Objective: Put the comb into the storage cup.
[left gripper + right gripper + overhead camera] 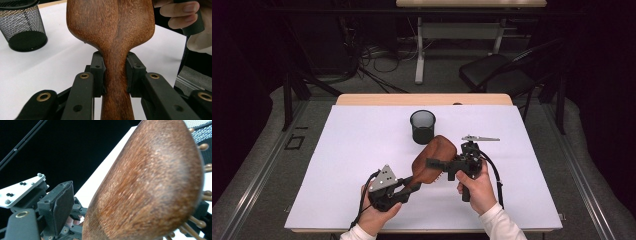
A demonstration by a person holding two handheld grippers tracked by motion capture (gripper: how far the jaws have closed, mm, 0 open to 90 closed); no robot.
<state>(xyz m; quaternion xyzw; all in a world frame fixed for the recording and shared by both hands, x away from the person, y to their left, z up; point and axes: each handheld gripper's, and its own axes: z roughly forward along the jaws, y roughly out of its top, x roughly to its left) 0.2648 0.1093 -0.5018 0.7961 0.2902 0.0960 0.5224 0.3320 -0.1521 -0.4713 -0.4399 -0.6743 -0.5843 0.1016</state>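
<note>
A brown wooden hairbrush [434, 157] is held off the white table cover, its head toward the mesh cup. My left gripper [412, 182] is shut on the brush's handle; in the left gripper view both pads of the left gripper [115, 72] press the narrow neck of the hairbrush [111, 25]. My right gripper [439, 169] comes in from the right around the brush head. In the right gripper view the hairbrush [150, 185] lies between the jaws of the right gripper [131, 212], smooth back toward the left pad [60, 207] with a gap, bristles toward the other jaw.
A black mesh cup [422, 126] stands upright just beyond the brush, also at the top left as the cup [23, 27]. The white cover [362, 150] spreads over the wooden table. A black chair [497, 72] and cables lie on the floor behind.
</note>
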